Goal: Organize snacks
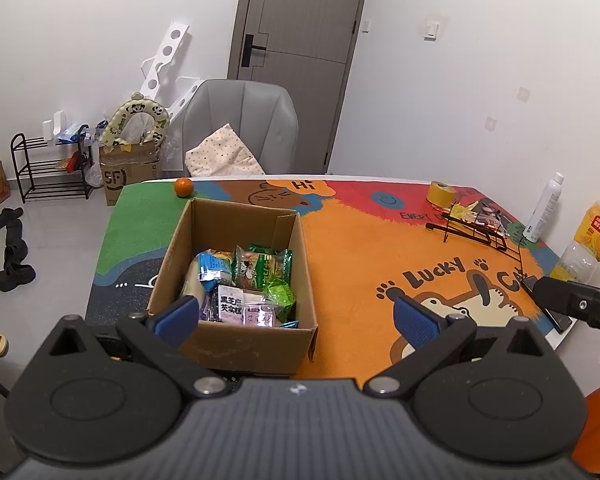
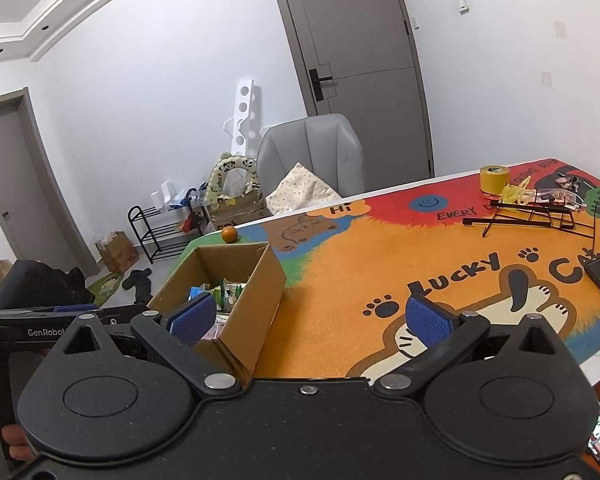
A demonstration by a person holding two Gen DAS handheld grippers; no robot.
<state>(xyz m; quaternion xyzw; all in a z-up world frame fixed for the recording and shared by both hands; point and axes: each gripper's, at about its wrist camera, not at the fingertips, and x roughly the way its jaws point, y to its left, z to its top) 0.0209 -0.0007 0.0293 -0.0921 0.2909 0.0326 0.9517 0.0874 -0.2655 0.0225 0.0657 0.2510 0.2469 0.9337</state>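
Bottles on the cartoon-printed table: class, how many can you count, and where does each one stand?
2. The tall white spray bottle stands at the table's far right edge. The clear plastic bottle with the orange juice label stands beside it, nearer the camera. Others may lie outside the frame.

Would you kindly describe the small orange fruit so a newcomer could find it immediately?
Start at the open cardboard box of snack packets on the colourful cartoon mat. Just beyond its far left corner, on the mat's green patch, sits the orange fruit. It is the only round, unwrapped item there.
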